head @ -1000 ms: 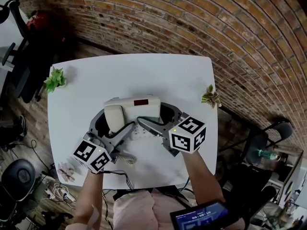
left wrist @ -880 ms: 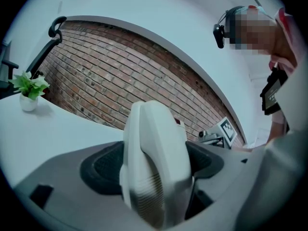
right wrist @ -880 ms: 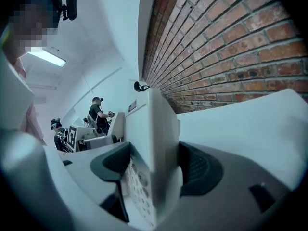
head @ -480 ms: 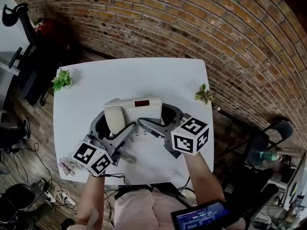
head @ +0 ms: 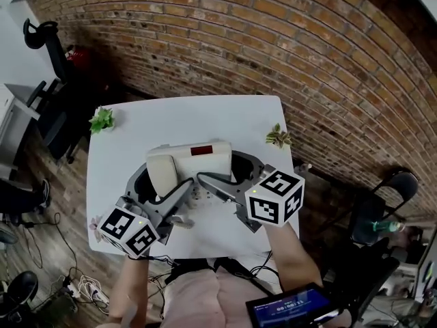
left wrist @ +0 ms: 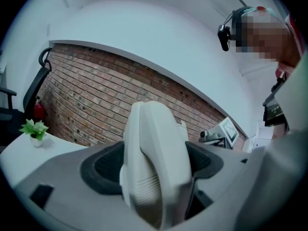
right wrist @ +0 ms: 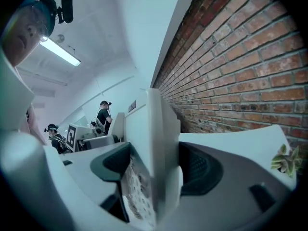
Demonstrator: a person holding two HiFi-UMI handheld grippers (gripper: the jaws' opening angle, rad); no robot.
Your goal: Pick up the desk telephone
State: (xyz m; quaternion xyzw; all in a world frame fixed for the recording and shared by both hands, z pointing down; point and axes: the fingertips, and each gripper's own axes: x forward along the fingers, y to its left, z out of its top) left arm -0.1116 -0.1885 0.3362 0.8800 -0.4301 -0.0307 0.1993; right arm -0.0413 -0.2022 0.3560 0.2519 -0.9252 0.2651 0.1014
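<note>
A cream desk telephone point(head: 191, 164) with a dark display hangs above the white table point(head: 177, 118), carried between both grippers. My left gripper point(head: 158, 184) is shut on the phone's handset side; in the left gripper view the handset point(left wrist: 156, 158) fills the gap between the dark pads point(left wrist: 103, 165). On the phone's right side my right gripper point(head: 232, 174) is shut on the body. The right gripper view shows the body's edge point(right wrist: 155, 143) and keypad point(right wrist: 136, 186) squeezed between its pads point(right wrist: 199, 170). The coiled cord point(head: 179, 220) dangles below the phone.
Two small potted plants stand on the table, one at the left corner point(head: 102, 119) and one at the right edge point(head: 277, 136). A brick wall point(head: 273, 53) runs behind. Office chairs point(head: 42, 33) stand at the left and a folding chair point(head: 389, 183) at the right.
Both grippers have risen with the telephone held between them. The table now looks smaller and farther below. Both grips look unchanged.
</note>
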